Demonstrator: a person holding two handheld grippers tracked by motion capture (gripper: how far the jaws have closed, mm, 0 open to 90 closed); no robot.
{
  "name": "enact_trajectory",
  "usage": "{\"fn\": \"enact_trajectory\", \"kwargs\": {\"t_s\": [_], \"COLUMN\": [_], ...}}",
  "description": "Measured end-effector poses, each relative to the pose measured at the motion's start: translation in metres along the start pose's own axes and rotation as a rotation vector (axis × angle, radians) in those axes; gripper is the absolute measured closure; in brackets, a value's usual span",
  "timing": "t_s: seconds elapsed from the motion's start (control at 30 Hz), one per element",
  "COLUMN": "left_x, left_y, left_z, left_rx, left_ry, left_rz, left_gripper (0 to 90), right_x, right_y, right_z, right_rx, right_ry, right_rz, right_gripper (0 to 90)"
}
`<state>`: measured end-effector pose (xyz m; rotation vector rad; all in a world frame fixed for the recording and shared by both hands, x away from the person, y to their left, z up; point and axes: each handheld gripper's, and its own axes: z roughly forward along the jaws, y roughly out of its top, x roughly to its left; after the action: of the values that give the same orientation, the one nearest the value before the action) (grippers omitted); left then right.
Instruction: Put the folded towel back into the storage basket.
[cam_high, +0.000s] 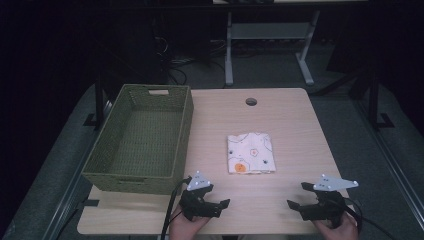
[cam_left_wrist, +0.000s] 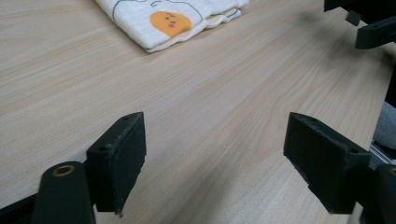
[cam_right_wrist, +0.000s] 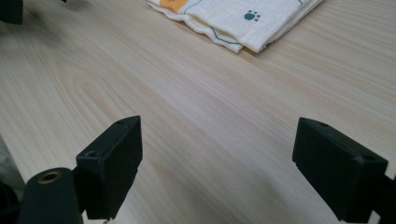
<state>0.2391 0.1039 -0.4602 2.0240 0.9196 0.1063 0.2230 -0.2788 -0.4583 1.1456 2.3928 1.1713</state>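
Observation:
A folded white cloth (cam_high: 250, 152) printed with small cartoon figures and an orange patch lies flat in the middle of the wooden table (cam_high: 290, 120). My left gripper (cam_high: 220, 197) sits near the front edge, below and left of the cloth, open and holding nothing. My right gripper (cam_high: 297, 195) is level with it, below and right of the cloth, also open. In the left gripper view the cloth (cam_left_wrist: 173, 18) lies ahead of the wide-apart jaws of the left gripper (cam_left_wrist: 215, 154). The right gripper view has the cloth (cam_right_wrist: 243, 18) beyond the spread jaws of the right gripper (cam_right_wrist: 217, 158).
A green woven basket (cam_high: 185, 115) with nothing visible in it stands along the table's left side. A round cable hole (cam_high: 251, 102) sits near the far edge. Bare tabletop separates both grippers from the cloth. Desk legs and cables stand on the dark floor beyond.

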Motion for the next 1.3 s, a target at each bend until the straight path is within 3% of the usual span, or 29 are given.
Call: {"fn": "enact_trajectory", "kwargs": {"t_s": [0.17,0.3,0.5,0.6,0.63,0.73,0.83,1.07,1.17,1.3], "left_x": [0.001,0.004,0.001,-0.001,-0.001,0.001,0.002,0.011,0.012,0.015], "left_y": [0.0,-0.002,-0.002,0.001,0.003,0.012,0.017,0.041,0.045,0.053], "left_z": [0.002,0.003,0.003,0.009,0.011,0.018,0.021,0.026,0.027,0.031], "left_rx": [0.0,-0.007,-0.008,0.023,0.022,0.033,0.043,0.003,0.003,-0.005], "left_ry": [0.004,-0.013,-0.009,0.006,0.0,-0.009,0.026,0.036,0.034,0.003], "left_rz": [-0.007,-0.044,-0.028,0.03,0.029,0.016,0.03,-0.043,-0.05,-0.082], "left_gripper": [22.0,21.6,21.2,21.3,21.3,21.4,22.9,23.0,23.0,23.0], "right_x": [0.0,0.0,0.0,-0.005,-0.009,-0.017,-0.023,-0.037,-0.042,-0.051], "right_y": [0.003,0.004,0.014,0.017,0.019,0.027,0.034,0.049,0.053,0.065], "right_z": [0.003,0.01,0.019,0.025,0.03,0.035,0.037,0.041,0.042,0.043], "right_rx": [-0.013,-0.016,-0.026,-0.001,0.025,0.034,0.033,0.064,0.058,0.065], "right_ry": [0.011,0.046,0.07,0.096,0.095,0.092,0.085,0.125,0.126,0.131], "right_rz": [-0.007,0.017,0.02,0.033,0.037,0.031,0.021,0.058,0.067,0.077], "right_gripper": [15.5,15.4,14.1,14.2,14.2,14.2,14.1,14.2,14.2,14.2]}}
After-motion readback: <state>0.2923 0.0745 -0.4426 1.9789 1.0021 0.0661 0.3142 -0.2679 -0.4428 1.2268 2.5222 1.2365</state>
